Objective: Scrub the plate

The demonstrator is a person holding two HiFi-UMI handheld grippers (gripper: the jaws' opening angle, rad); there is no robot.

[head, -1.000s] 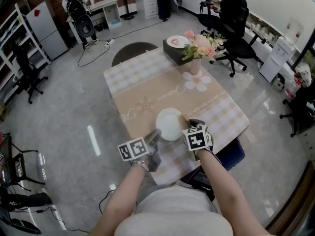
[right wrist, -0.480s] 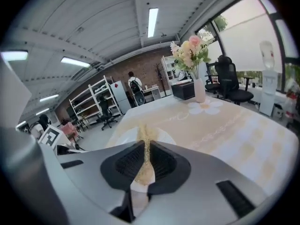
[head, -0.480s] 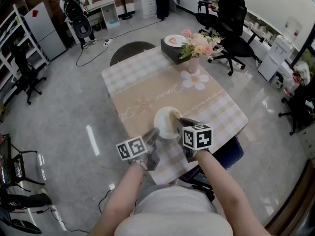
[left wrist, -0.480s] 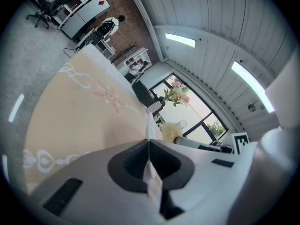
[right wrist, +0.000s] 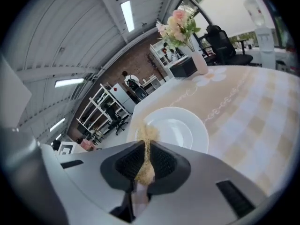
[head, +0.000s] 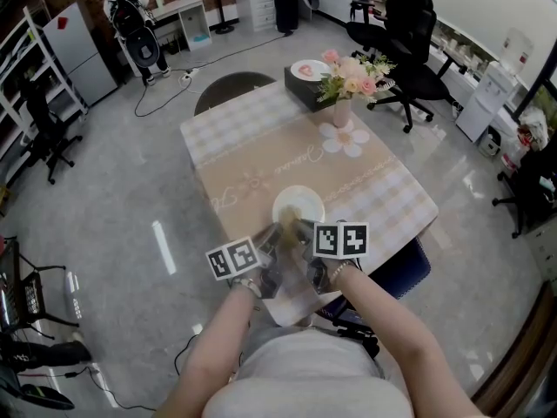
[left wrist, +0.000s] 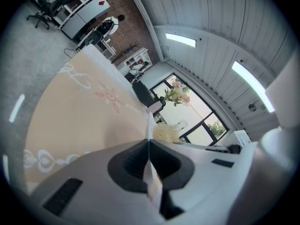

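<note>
A white plate (head: 300, 203) lies on the tan tablecloth near the table's front edge. My left gripper (head: 277, 236) is at the plate's near-left rim. In the left gripper view the jaws of the left gripper (left wrist: 148, 142) are shut on the thin white plate rim (left wrist: 149, 128), seen edge-on. My right gripper (head: 300, 231) sits just beside it at the plate's near edge. In the right gripper view the right gripper (right wrist: 146, 146) is shut on a straw-coloured scrubber (right wrist: 147, 135), whose tip rests at the near-left rim of the plate (right wrist: 180, 128). The scrubber (left wrist: 165, 134) also shows past the left jaws.
The table (head: 261, 177) carries a vase of pink flowers (head: 348, 81) and a dark box (head: 306, 90) at its far end. A dark chair (head: 233, 87) stands behind the table, office chairs (head: 409, 42) at the right. The table's front edge is right under my grippers.
The right gripper has swept the scrubber from the plate's right side leftwards to its near edge, close to the left gripper. The left gripper has stayed at the rim.
</note>
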